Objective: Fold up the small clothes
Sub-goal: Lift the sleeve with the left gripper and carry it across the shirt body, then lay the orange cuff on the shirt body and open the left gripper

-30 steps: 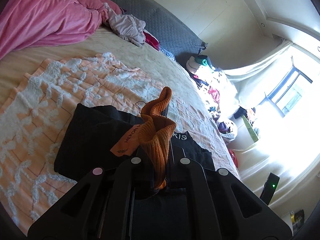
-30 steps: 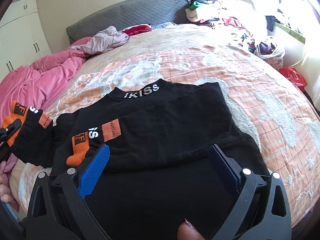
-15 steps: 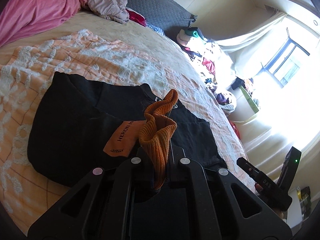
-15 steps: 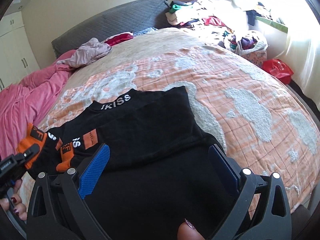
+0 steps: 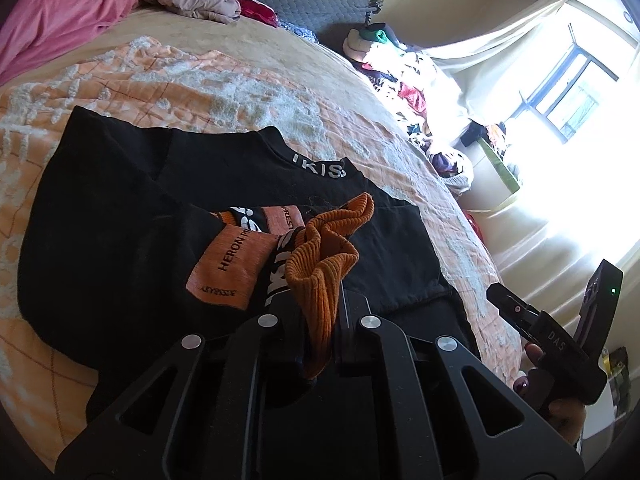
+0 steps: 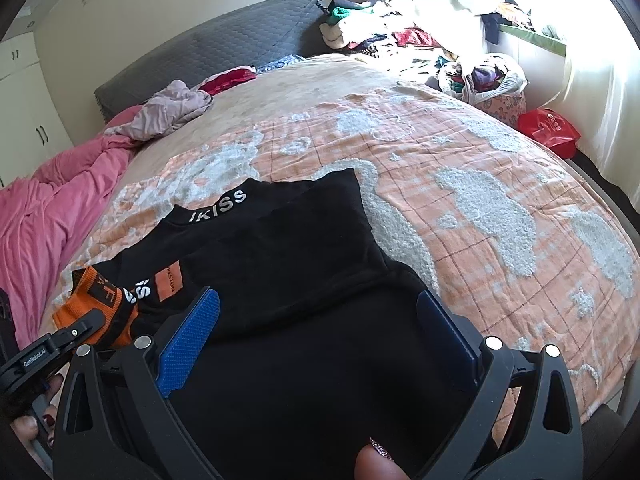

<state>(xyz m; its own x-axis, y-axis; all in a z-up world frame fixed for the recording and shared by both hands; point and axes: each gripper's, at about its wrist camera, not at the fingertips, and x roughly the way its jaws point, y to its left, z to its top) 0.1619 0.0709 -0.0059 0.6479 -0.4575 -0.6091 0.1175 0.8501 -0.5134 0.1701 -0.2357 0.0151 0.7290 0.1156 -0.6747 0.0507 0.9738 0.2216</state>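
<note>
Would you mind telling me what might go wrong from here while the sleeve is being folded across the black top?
1. The left tongs are shut on the orange cuff alone; the bunched knit could slip free or stay crumpled once laid down.
2. The black top lies loose on the blanket with the right tongs open above it, so dragging the sleeve may shift the earlier fold.
</note>
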